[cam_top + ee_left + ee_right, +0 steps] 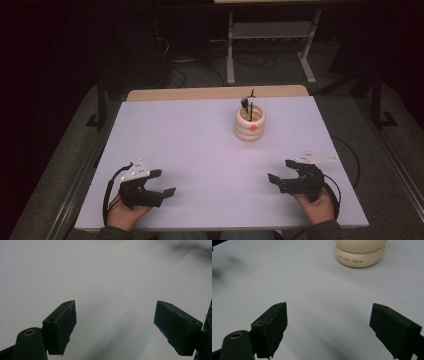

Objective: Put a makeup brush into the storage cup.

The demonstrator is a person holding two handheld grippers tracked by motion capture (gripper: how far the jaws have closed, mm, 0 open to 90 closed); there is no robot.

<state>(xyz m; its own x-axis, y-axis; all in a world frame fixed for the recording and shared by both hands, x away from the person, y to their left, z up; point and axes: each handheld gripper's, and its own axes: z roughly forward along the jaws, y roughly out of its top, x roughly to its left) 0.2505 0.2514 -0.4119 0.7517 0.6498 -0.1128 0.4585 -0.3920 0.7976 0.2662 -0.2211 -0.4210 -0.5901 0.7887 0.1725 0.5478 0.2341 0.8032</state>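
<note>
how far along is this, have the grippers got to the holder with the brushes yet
Nothing looks done yet. The cream ringed holder stands upright at the far middle of the table, two dark-tipped brushes standing in it. In hand: nothing; the left gripper and right gripper rest near the front edge, jaws wide apart and empty. Left: likely the whole reach to the holder, which the right gripper faces.
</note>
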